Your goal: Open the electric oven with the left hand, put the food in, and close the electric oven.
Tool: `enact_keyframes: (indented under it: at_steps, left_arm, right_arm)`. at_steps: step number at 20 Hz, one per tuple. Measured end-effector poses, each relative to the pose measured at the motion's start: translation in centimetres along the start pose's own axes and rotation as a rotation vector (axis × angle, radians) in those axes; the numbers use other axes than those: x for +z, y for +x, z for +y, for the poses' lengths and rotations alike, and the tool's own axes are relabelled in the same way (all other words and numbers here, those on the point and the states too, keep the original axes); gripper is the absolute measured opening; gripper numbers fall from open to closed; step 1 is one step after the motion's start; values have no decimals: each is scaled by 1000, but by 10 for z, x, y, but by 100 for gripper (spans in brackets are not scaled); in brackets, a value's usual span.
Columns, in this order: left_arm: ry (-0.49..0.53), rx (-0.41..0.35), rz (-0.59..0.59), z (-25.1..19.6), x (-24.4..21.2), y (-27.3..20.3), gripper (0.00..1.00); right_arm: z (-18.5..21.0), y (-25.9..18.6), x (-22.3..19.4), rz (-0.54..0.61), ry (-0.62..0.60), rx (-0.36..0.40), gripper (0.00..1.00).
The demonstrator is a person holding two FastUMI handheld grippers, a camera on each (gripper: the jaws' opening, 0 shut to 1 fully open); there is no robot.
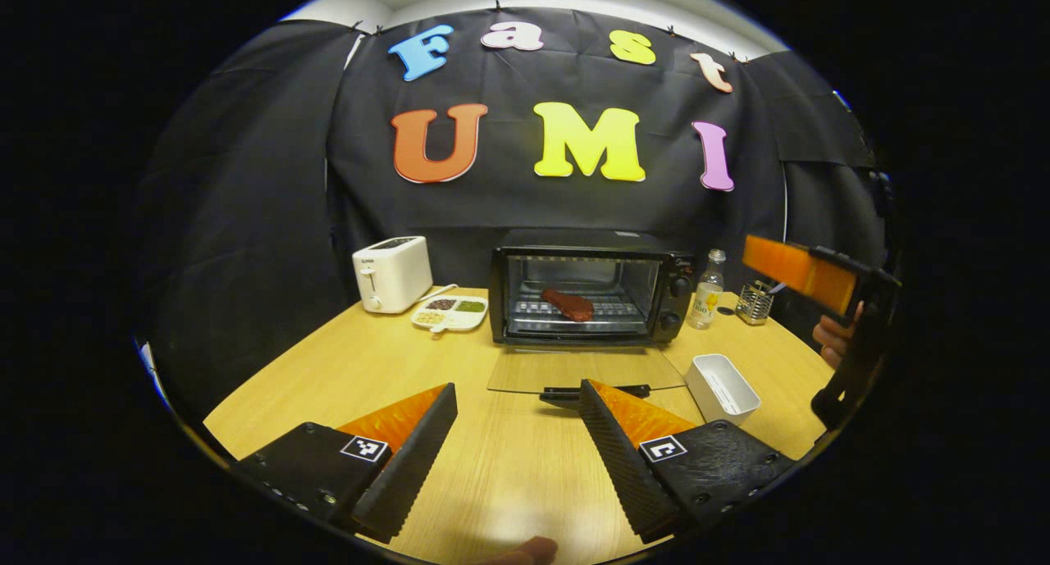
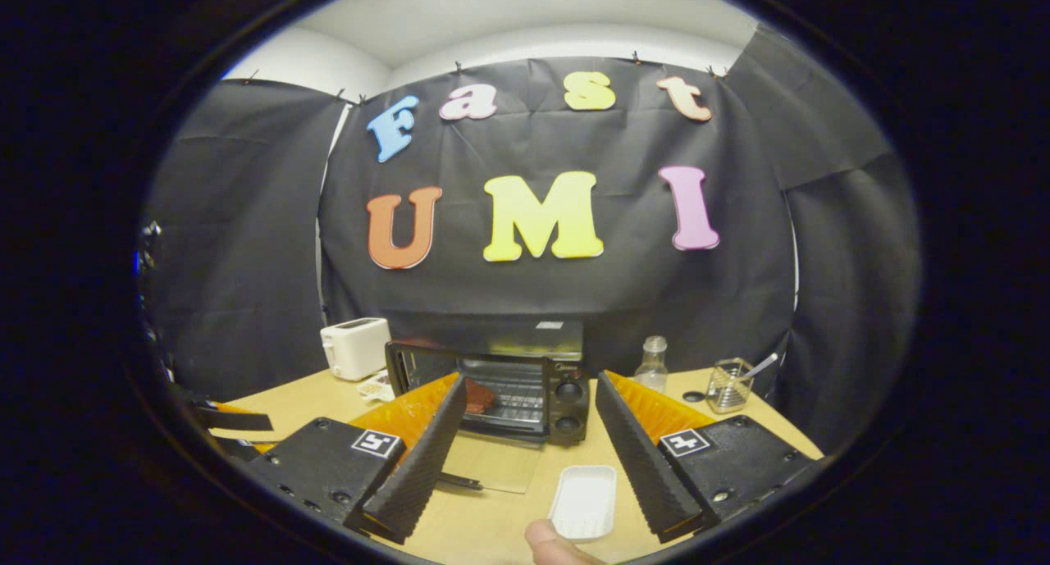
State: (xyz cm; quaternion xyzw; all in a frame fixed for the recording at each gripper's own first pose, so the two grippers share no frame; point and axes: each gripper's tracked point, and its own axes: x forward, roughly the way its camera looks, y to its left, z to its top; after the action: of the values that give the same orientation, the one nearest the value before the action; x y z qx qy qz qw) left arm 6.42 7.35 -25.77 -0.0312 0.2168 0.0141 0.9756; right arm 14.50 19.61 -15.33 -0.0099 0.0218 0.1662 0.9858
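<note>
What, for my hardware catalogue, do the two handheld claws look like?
The left claw and right claw match. Each has two wedge-shaped fingers with finely ribbed inner faces, set on blocky black mounts with small screws. Every mount carries a square black-and-white marker. I can't see any cables or sleeves.
</note>
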Motion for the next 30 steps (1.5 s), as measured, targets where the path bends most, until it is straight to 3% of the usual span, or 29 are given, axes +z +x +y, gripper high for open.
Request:
enact_keyframes:
  at_steps: [11, 14, 16, 18, 30]
  left_arm:
    - [25, -147, 244, -70, -66, 77, 96]
    - [36, -138, 294, -74, -81, 93, 96]
    - [52, -130, 301, -78, -83, 101, 96]
    - [55, -123, 307, -79, -84, 108, 96]
    - [85, -89, 333, -71, -78, 120, 94]
  right_arm:
    - [-92, -51, 55, -62, 30, -100, 96]
    - [-123, -56, 54, -59, 21, -145, 100]
    - [-137, -58, 49, -52, 12, -170, 96]
    - [-147, -62, 46, -45, 19, -181, 100]
    - [-163, -82, 50, -61, 35, -194, 100]
